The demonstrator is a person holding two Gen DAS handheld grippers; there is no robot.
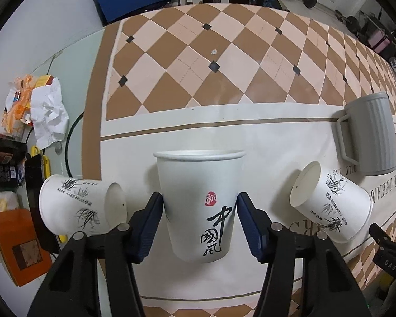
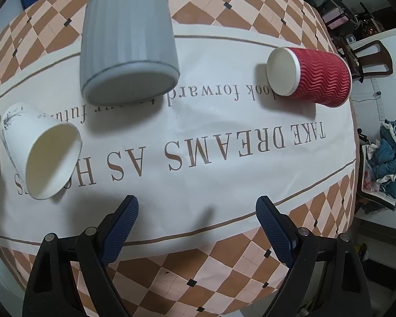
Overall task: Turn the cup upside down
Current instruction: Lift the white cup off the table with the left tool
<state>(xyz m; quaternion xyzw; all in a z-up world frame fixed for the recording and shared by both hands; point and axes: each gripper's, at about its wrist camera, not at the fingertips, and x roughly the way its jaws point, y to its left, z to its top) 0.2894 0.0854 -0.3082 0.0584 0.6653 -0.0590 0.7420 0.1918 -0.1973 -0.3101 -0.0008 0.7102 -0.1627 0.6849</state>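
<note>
Three white paper cups show around the grey mug (image 1: 367, 134): one upright cup with black calligraphy (image 1: 200, 206), far to the mug's left, one on its side with bamboo print (image 1: 332, 206) just below and left of the mug, and one on its side at the far left (image 1: 79, 206). There is one grey ribbed mug and one red ripple-wall paper cup (image 2: 314, 76), lying on its side to the mug's right. Two grippers appear, a left gripper (image 1: 200, 222) and a right gripper (image 2: 198, 222).
</note>
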